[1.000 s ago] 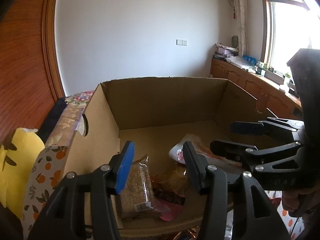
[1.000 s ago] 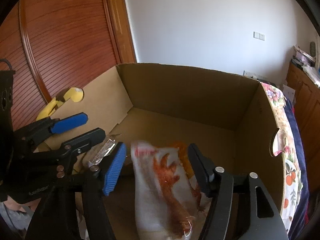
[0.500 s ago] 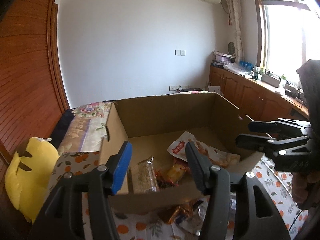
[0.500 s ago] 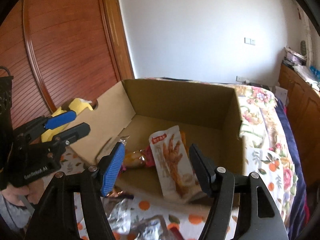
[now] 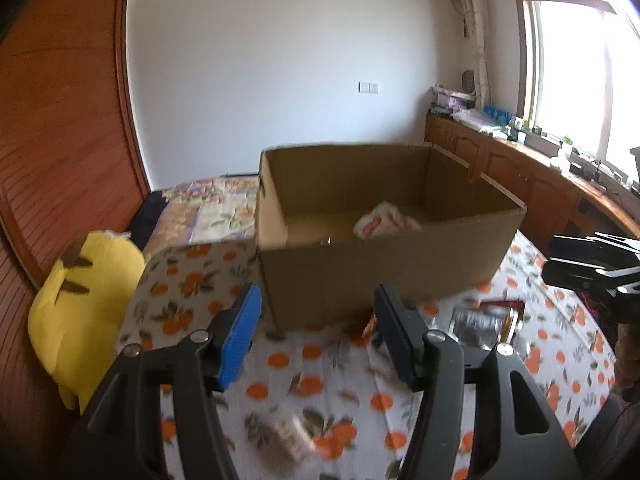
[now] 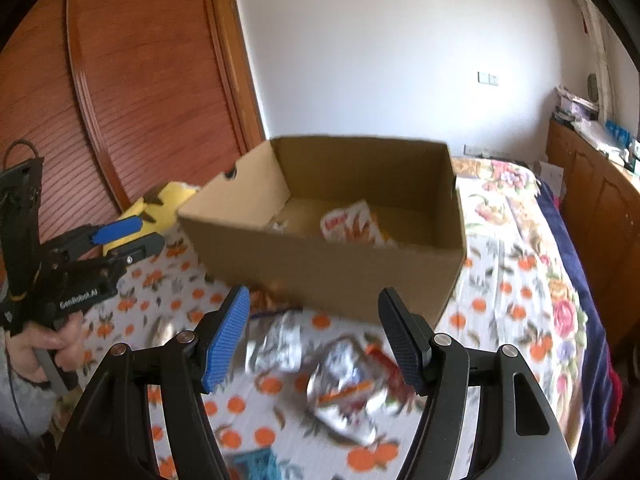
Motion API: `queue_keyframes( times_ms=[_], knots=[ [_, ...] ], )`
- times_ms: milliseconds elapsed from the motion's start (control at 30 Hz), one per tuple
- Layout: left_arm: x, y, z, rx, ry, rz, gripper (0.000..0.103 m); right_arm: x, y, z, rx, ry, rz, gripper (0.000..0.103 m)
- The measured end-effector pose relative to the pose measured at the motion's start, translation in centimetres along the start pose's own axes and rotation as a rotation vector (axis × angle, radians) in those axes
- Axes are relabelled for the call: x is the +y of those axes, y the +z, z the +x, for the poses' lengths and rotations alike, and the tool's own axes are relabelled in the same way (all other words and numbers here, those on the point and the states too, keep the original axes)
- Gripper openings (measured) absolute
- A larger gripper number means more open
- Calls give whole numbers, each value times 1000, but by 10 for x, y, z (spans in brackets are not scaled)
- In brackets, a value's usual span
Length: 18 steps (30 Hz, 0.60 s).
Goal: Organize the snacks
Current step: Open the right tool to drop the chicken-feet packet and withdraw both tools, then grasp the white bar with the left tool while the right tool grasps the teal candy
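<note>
An open cardboard box (image 5: pixel 384 268) (image 6: pixel 332 264) stands on an orange-print cloth. Inside it lies a white snack bag with red print (image 6: pixel 352 226) (image 5: pixel 384 222). Several silver and red snack packets (image 6: pixel 344 380) (image 5: pixel 484 320) lie on the cloth in front of the box, and a small tan packet (image 5: pixel 292 436) lies nearer. My left gripper (image 5: pixel 316 332) is open and empty, held back from the box. My right gripper (image 6: pixel 316 332) is open and empty above the loose packets.
A yellow plush toy (image 5: pixel 80 300) sits left of the box by a wooden wall. A blue item (image 6: pixel 256 464) lies at the near edge. A floral bedspread (image 6: pixel 516 216) extends right. Wooden cabinets (image 5: pixel 540 192) line the window side.
Both grippers have pulled back out of the box and away from it. The white bag stays in the box. Loose packets on the cloth have come into view.
</note>
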<state>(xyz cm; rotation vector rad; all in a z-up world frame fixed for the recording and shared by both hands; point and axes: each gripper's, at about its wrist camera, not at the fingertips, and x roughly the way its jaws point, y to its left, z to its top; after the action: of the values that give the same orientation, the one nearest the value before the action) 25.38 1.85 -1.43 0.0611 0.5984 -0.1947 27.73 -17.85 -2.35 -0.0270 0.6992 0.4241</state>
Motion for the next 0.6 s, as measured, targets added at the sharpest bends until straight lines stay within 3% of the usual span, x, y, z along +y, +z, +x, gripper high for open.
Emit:
queue_keyframes(
  times_ms=[400, 600],
  knots=[
    [13, -63, 9, 108, 8, -42, 60, 23, -79, 11, 123, -1, -26, 68],
    [17, -82, 21, 172, 9, -71, 60, 31, -103, 20, 182, 17, -24, 68]
  ],
)
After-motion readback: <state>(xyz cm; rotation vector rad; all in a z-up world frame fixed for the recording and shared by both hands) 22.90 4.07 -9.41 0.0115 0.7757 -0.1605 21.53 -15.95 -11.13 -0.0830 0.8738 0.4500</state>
